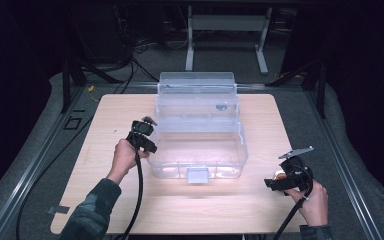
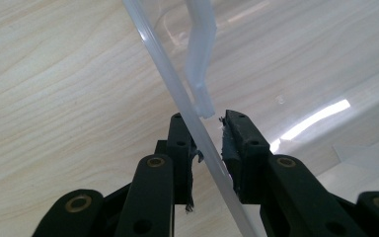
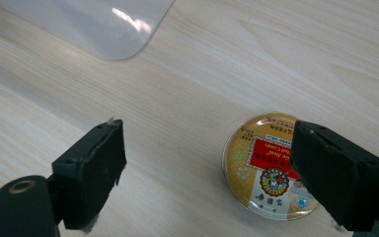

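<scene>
Lower right of the high view: right gripper (image 1: 279, 179) spread wide over a small round tin (image 3: 270, 164) on the table (image 1: 130, 210). Centre: left gripper (image 2: 208, 143) pinching clear box (image 1: 200, 125) wall; best held steady.

Each tongs unit is built of matte black plastic links. On the left tongs (image 2: 208, 140), brass-coloured pivot bushings are fitted in the links, and small round holes are set in the narrow finger blocks (image 2: 180, 148). The pad faces are worn and frayed at the edges. On the right tongs (image 3: 207, 170), broad rectangular black pads (image 3: 96, 170) are carried, and one brass bushing is seen at the link below the nearer pad. A grey three-cornered plate (image 1: 296, 152) is mounted on top of the right tongs. A thick black cable (image 1: 139, 195) is trailed from each unit. A dark patterned sleeve (image 1: 91, 212) is worn on the left forearm.
</scene>
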Available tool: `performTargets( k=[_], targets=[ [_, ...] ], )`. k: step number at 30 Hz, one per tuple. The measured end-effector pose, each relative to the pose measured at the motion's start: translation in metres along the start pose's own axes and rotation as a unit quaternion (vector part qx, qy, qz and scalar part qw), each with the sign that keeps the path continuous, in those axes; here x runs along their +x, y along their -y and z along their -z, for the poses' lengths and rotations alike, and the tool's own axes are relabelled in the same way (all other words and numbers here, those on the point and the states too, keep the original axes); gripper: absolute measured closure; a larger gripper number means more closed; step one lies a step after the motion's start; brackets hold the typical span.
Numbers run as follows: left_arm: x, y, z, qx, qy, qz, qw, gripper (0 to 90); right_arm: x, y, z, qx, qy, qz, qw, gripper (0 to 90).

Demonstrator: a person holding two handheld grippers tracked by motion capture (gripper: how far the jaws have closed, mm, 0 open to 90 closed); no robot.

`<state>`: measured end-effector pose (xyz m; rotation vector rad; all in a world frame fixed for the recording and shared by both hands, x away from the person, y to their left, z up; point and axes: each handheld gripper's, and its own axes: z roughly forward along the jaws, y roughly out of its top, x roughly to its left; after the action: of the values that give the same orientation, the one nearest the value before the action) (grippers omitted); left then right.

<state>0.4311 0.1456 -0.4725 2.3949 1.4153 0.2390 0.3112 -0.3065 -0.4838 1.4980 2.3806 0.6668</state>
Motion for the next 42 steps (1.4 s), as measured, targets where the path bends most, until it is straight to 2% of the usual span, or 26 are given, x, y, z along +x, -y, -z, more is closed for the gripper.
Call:
performTargets(
  k=[9, 16, 18, 23, 25, 26, 27, 29, 32, 33, 34, 37, 42],
  targets=[
    [-0.015, -0.007, -0.003, 0.005, 0.002, -0.01, 0.9999, 73.3, -0.002, -0.001, 0.001, 0.003, 0.002, -0.001, 1.0, 13.5],
    [-0.025, -0.013, -0.007, 0.005, 0.009, -0.007, 0.9999, 72.6, -0.005, 0.0, 0.001, 0.011, 0.006, -0.005, 0.9999, 13.5],
    [-0.028, -0.015, -0.009, 0.01, 0.009, -0.008, 0.9999, 72.3, -0.005, -0.001, 0.001, 0.007, 0.001, -0.004, 1.0, 13.5],
    [-0.034, -0.02, -0.013, 0.019, 0.008, -0.021, 0.9996, 70.9, -0.009, 0.0, -0.003, 0.01, -0.001, -0.01, 0.9999, 13.5],
    [-0.032, -0.02, -0.013, 0.019, 0.015, -0.022, 0.9995, 70.1, -0.011, 0.001, -0.002, 0.012, 0.001, -0.011, 0.9999, 13.5],
    [-0.03, -0.02, -0.012, 0.017, 0.025, -0.02, 0.9994, 69.1, -0.012, 0.001, -0.002, 0.013, 0.001, -0.011, 0.9999, 13.5],
    [-0.028, -0.019, -0.01, 0.014, 0.04, -0.017, 0.9989, 64.6, -0.012, 0.001, -0.001, 0.012, -0.001, -0.012, 0.9999, 13.5],
    [-0.027, -0.018, -0.005, 0.008, 0.049, -0.022, 0.9985, 50.6, -0.013, 0.001, 0.001, 0.014, 0.004, -0.013, 0.9998, 13.4],
    [-0.024, -0.017, 0.009, -0.007, 0.066, -0.034, 0.9972, 37.2, -0.015, 0.002, 0.002, 0.01, 0.001, -0.016, 0.9998, 13.4],
    [-0.024, -0.016, 0.016, -0.014, 0.073, -0.035, 0.9966, 35.4, -0.016, 0.002, 0.003, 0.01, 0.003, -0.016, 0.9998, 13.3],
    [-0.024, -0.015, 0.02, -0.019, 0.077, -0.038, 0.9961, 32.0, -0.016, 0.001, 0.003, 0.018, 0.004, -0.016, 0.9997, 13.2],
    [-0.02, -0.011, 0.037, -0.032, 0.082, -0.054, 0.9946, 23.8, -0.017, 0.002, 0.003, 0.015, 0.005, -0.02, 0.9997, 12.9],
    [-0.005, 0.001, 0.058, -0.039, 0.073, -0.06, 0.9947, 14.8, -0.021, 0.002, 0.003, 0.024, 0.008, -0.024, 0.9994, 12.8]
  ],
)
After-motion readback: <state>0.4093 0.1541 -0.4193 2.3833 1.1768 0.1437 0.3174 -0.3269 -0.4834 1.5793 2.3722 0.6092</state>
